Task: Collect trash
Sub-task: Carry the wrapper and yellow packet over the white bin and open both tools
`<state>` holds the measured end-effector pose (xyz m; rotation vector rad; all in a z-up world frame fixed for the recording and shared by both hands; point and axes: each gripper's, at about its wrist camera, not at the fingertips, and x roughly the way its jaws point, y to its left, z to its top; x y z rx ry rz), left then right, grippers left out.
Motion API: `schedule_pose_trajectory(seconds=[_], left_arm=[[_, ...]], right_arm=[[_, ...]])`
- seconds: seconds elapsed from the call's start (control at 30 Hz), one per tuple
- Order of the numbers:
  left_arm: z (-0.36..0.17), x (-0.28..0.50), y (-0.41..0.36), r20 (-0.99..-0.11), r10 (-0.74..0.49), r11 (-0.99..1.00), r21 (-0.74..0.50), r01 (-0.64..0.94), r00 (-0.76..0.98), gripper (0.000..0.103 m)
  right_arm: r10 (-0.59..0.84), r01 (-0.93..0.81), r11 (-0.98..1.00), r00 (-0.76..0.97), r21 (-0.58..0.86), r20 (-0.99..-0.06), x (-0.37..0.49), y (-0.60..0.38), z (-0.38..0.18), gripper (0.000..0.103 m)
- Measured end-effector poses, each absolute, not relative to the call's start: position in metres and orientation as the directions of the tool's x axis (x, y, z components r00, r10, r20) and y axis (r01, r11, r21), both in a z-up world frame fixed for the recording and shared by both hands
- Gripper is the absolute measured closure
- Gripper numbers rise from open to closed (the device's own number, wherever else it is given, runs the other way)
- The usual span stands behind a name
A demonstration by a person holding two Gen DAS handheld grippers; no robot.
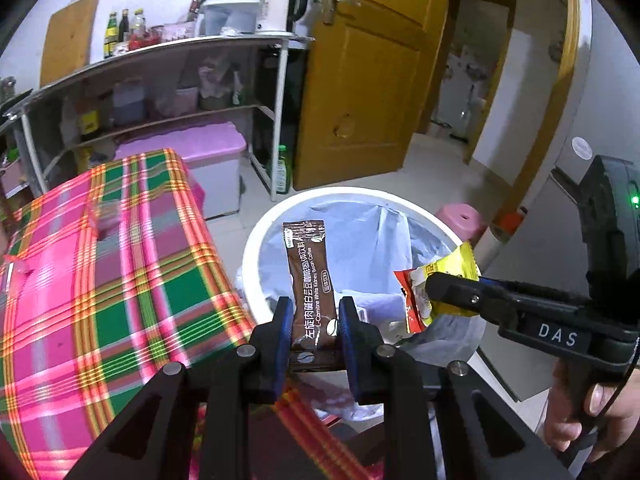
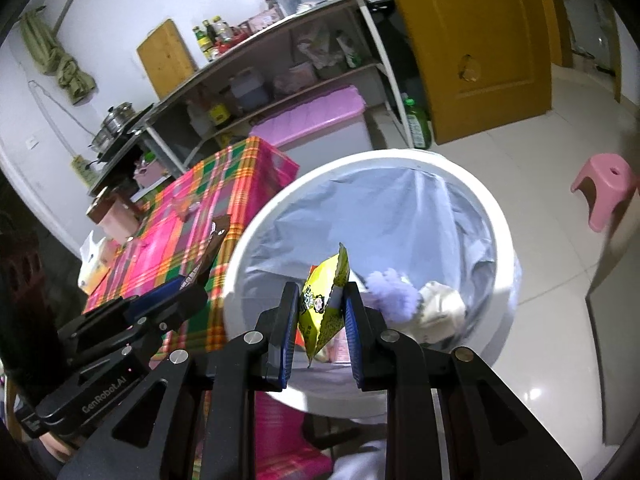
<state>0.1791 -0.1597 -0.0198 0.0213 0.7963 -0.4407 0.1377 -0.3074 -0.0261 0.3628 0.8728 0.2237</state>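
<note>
My left gripper (image 1: pixel 314 320) is shut on a brown coffee sachet (image 1: pixel 310 280), which stands upright over the near rim of the white trash bin (image 1: pixel 256 236). My right gripper (image 2: pixel 322 308) is shut on a yellow snack wrapper (image 2: pixel 322 300) and hangs over the same bin (image 2: pixel 400 160). In the left wrist view the right gripper (image 1: pixel 444 292) comes in from the right with the yellow and red wrapper (image 1: pixel 436 280) above the bin's liner. In the right wrist view the left gripper (image 2: pixel 192 284) shows at the left with the sachet (image 2: pixel 214 240). Crumpled paper and a purple fluffy item (image 2: pixel 390 288) lie inside the bin.
A table under a pink and green plaid cloth (image 1: pixel 100 260) stands left of the bin. Behind it are a metal shelf rack (image 1: pixel 160 92) with bottles and a kettle, and a pink-lidded box (image 1: pixel 192 152). A pink stool (image 2: pixel 608 184) sits on the tiled floor, near a yellow door (image 1: pixel 368 80).
</note>
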Motion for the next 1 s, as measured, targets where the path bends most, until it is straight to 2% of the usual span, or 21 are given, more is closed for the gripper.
schedule_pose_trajectory(seconds=[0.4, 0.53, 0.6, 1.0], left_arm=[[-0.032, 0.201, -0.186, -0.708, -0.405, 0.889, -0.155, 0.432, 0.579, 0.079], [-0.032, 0.202, -0.185, -0.705, -0.411, 0.887, -0.164, 0.431, 0.578, 0.079], [-0.031, 0.202, -0.185, -0.704, -0.411, 0.889, -0.168, 0.426, 0.58, 0.079], [-0.018, 0.183, -0.167, -0.684, -0.4, 0.901, -0.172, 0.399, 0.61, 0.079]], right_arm=[[0.31, -0.002, 0.923, 0.594, 0.384, -0.742, 0.151, -0.324, -0.042, 0.078], [0.295, -0.002, 0.93, 0.603, 0.369, -0.741, 0.15, -0.325, -0.04, 0.075], [0.291, -0.002, 0.931, 0.607, 0.365, -0.739, 0.149, -0.325, -0.039, 0.071], [0.293, -0.04, 0.937, 0.63, 0.346, -0.719, 0.138, -0.313, -0.024, 0.071]])
